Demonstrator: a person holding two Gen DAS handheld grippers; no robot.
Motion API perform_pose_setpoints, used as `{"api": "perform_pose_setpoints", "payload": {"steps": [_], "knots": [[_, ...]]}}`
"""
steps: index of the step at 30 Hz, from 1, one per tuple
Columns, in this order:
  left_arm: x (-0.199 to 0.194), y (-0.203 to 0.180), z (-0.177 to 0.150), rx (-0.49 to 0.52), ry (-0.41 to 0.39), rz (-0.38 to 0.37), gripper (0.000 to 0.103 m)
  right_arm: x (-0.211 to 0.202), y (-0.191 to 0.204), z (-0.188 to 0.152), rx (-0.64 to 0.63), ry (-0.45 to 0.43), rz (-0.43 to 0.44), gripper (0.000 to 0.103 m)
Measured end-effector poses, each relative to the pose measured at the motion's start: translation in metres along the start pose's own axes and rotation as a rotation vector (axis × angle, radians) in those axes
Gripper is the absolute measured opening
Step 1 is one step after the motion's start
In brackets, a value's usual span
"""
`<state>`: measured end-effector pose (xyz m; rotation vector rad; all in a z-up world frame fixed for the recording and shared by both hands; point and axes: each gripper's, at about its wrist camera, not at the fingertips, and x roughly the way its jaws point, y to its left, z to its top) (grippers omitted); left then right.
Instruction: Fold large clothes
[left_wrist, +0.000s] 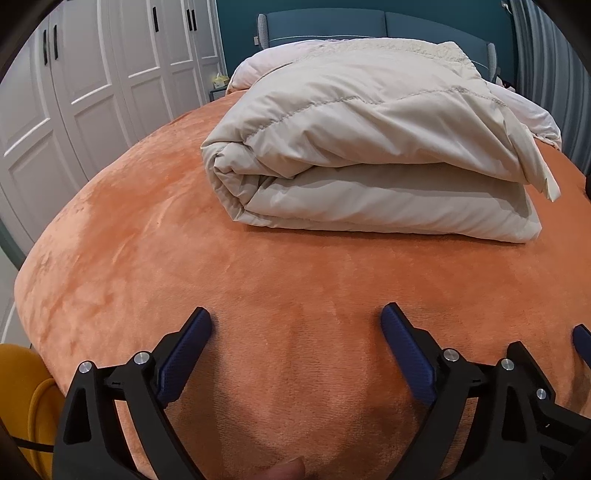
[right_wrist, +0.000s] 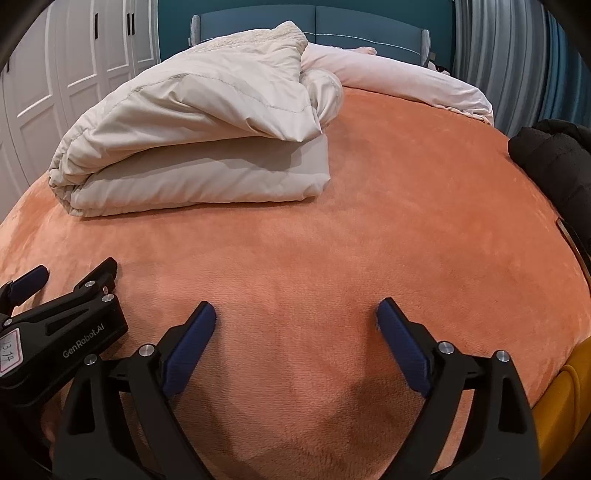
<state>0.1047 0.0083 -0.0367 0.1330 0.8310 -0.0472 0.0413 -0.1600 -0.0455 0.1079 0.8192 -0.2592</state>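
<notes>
Left wrist view: folded beige quilt (left_wrist: 369, 155) lies on the orange bed cover (left_wrist: 147, 240), well beyond both tongs.

Left gripper (left_wrist: 295, 325) and right gripper (right_wrist: 295, 317) stand spread wide, side by side, nothing pinched, tips low over the cover.

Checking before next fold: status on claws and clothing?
Both claws open, empty: left claw, right claw over orange blanket. Black garment at bed's right edge, untouched. Folded duvet beyond, clear.

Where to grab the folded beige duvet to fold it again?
Likely the loose top flap corner of the beige duvet, coming from its right side: that corner overhangs the stack, free to pinch. The left end is a thick rolled fold, probably too bulky for the jaws.
</notes>
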Motion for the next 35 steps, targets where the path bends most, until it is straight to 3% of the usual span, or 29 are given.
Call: {"api": "perform_pose_setpoints", "payload": {"steps": [35], "knots": [[-0.0003,-0.0011,-0.0018,0.005,-0.007,0.007,0.092,0.0003,0.0003,-0.0006,0.002,-0.001,-0.002,0.087]]}}
